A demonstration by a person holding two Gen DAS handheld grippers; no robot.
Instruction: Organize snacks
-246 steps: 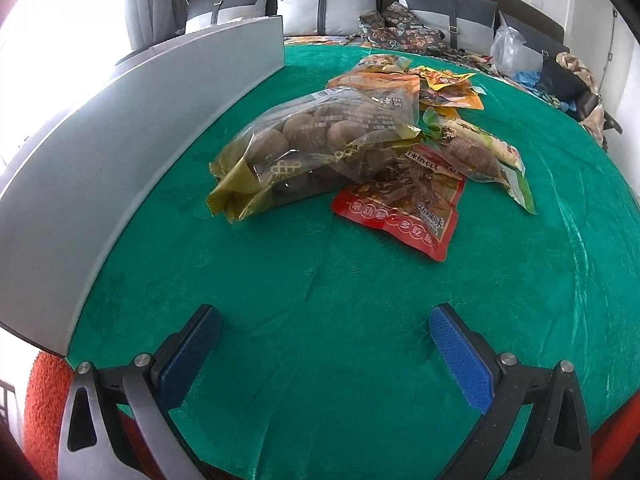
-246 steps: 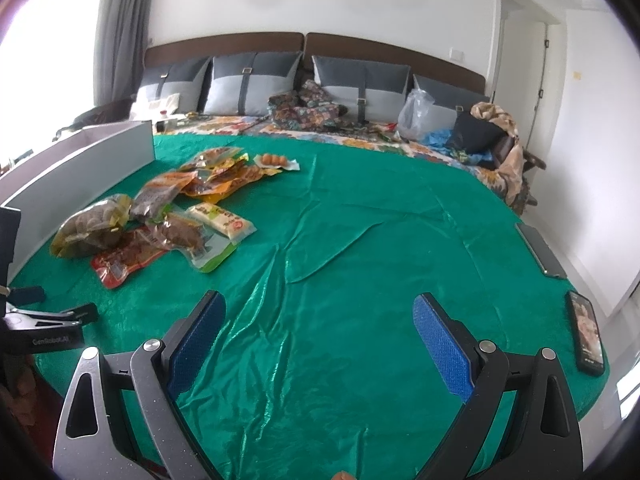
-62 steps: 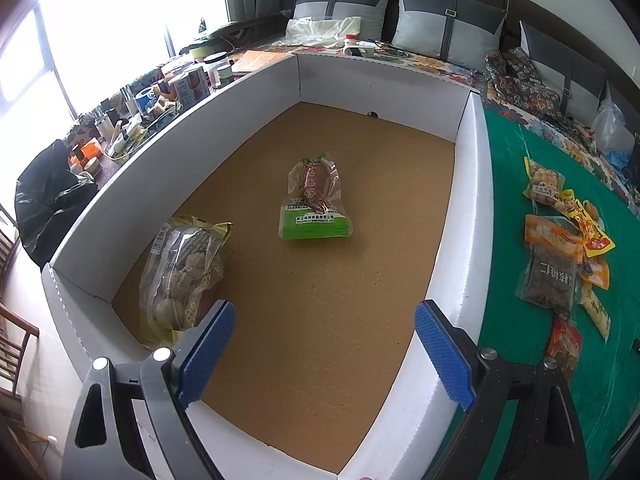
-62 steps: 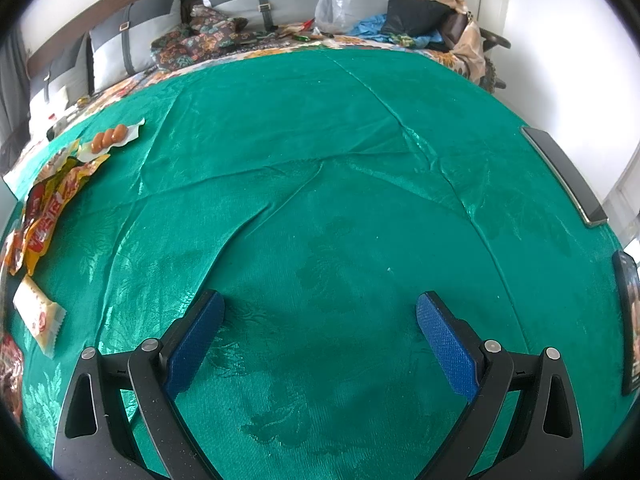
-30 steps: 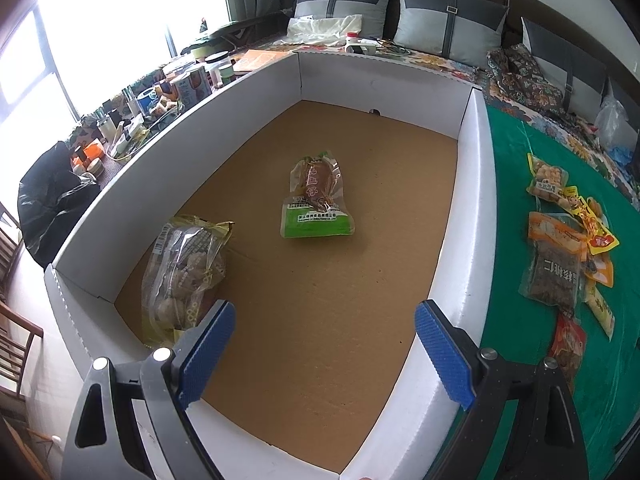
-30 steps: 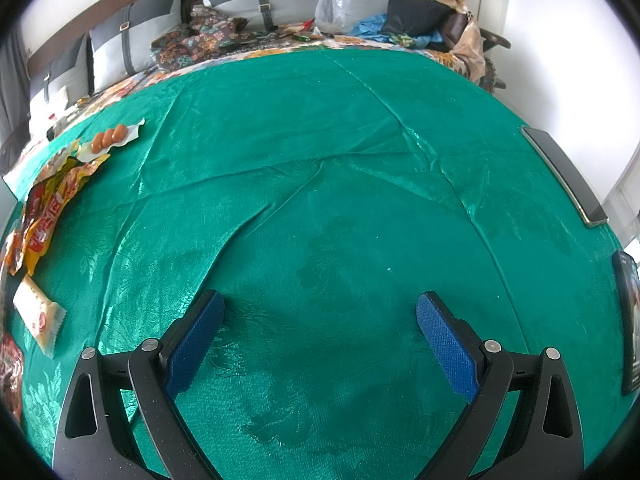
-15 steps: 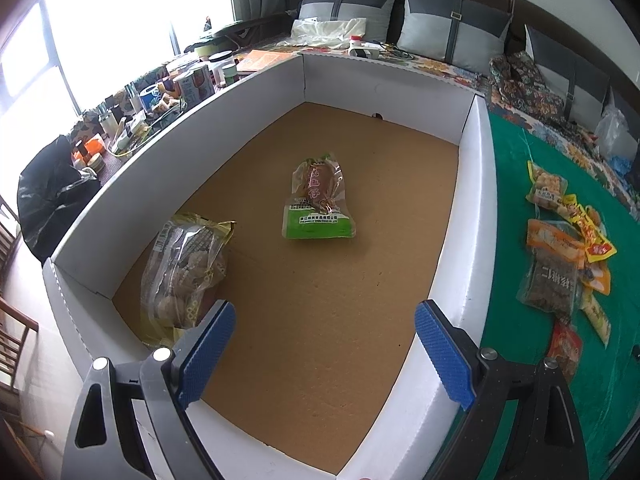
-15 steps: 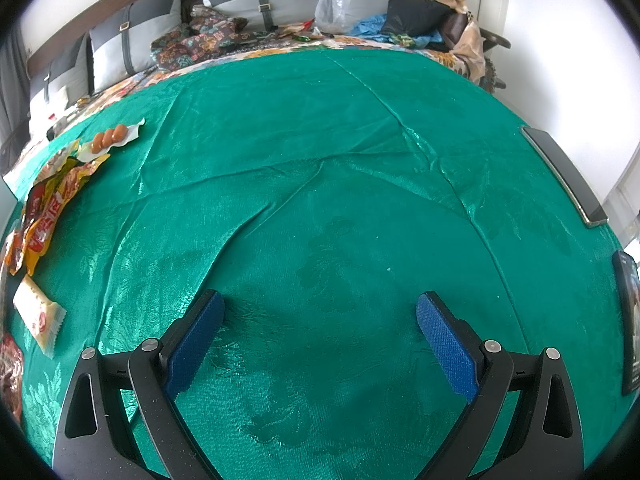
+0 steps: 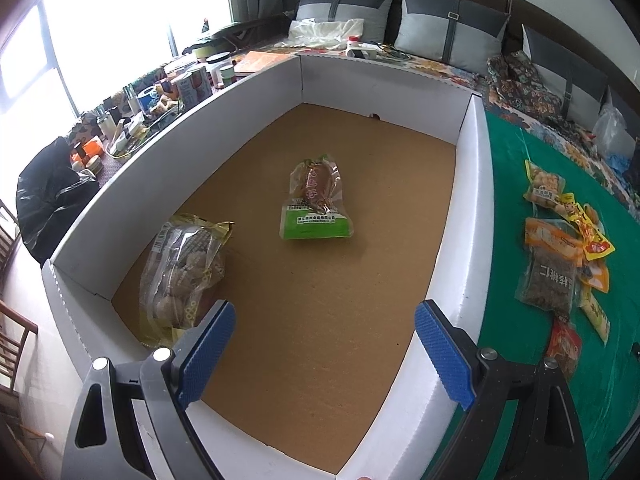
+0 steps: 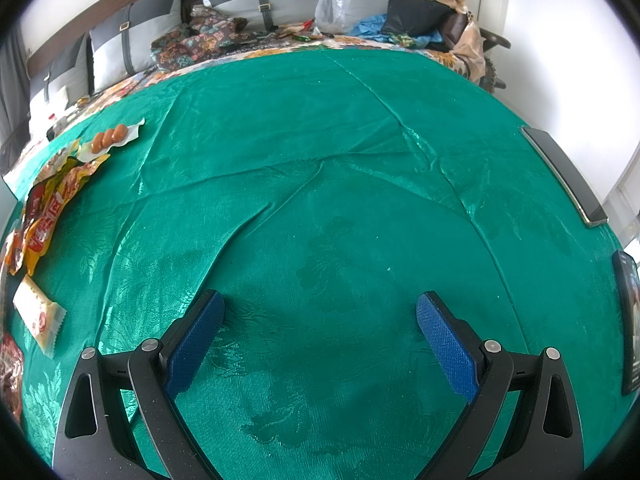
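Note:
A big white-walled cardboard box [image 9: 472, 184] with a brown floor fills the left wrist view. Inside lie a clear bag of round brown snacks [image 9: 182, 264] at the near left and a green-and-clear snack pack [image 9: 316, 204] in the middle. My left gripper [image 9: 324, 344] is open and empty, held above the box's near end. Several snack packs [image 9: 560, 248] lie on the green tablecloth right of the box. My right gripper [image 10: 320, 332] is open and empty, low over bare green cloth [image 10: 340, 184]. Snack packs [image 10: 44, 216] lie at that view's left edge.
Jars, cans and a black bag [image 9: 48, 204] crowd the left side outside the box. A sofa with grey cushions [image 9: 448, 28] runs behind. Two phones [image 10: 564, 176] lie at the table's right edge. Bags and clothes [image 10: 416, 16] sit beyond the table.
Over eight seconds, the left gripper went from the table's snack pile to above the box; the clear bag now lies inside. Lately it drifted slightly. The right gripper has stayed still.

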